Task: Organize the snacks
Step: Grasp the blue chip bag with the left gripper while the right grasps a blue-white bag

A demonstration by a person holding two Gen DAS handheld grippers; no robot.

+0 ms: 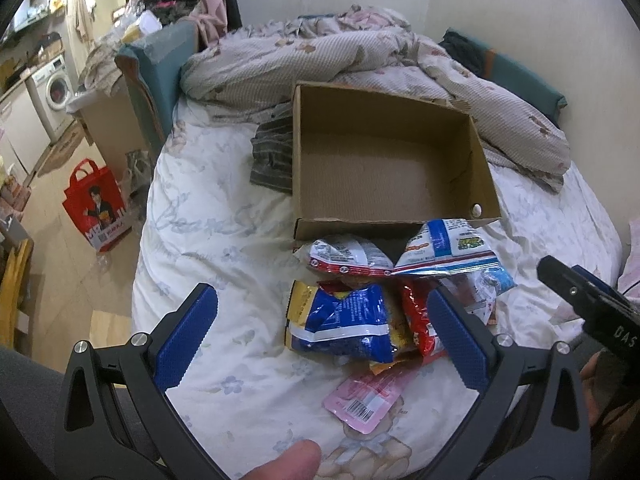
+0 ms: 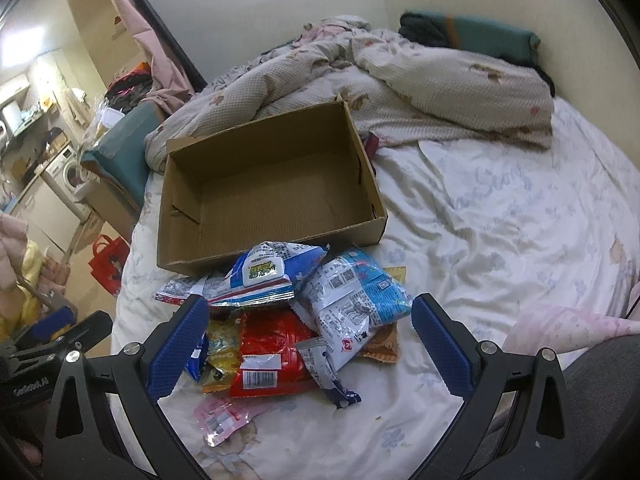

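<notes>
Fingers (image 2: 188, 340) spread wide (both grippers) over snack packets (image 2: 280, 320) beside box rim (image 2: 276, 246)

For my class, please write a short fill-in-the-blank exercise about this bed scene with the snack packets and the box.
1. The cardboard box on the bed holds ____ snack packets.
2. The snack pile lies on the ____, just in front of the box.
3. Both the left gripper and the right gripper have their jaws ____.
4. The flat packet nearest the cameras, the one with a barcode, is ____ in colour.

Missing words: no; bed; open; pink
</notes>
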